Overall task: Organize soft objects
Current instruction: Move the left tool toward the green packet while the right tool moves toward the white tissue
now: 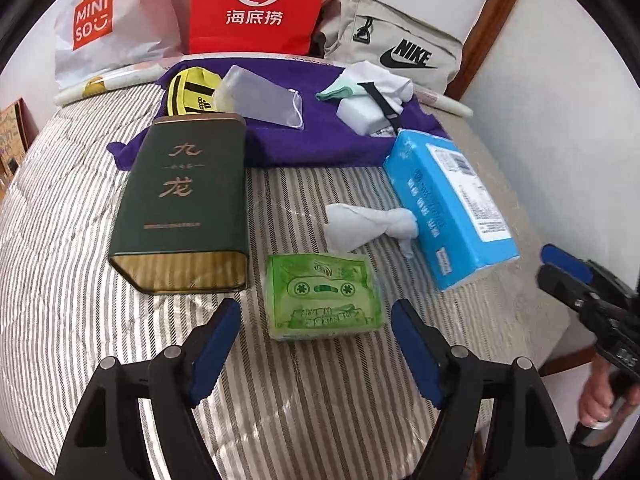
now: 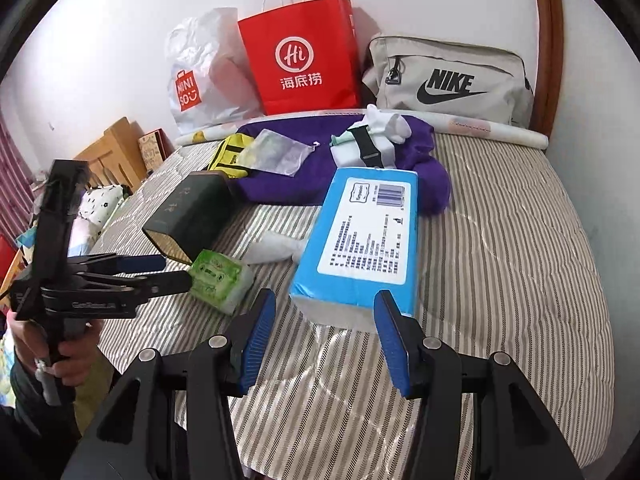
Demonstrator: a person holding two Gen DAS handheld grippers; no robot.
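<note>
Judging by the bed, nothing was sorted yet: green pack and blue pack were left lying, each lined up before an open, empty gripper, left gripper, right gripper.

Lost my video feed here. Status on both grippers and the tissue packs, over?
Left gripper open, empty, lined up on green tissue pack. Right gripper open, empty, at blue tissue pack. Crumpled tissue lies between packs; not blocking.
</note>
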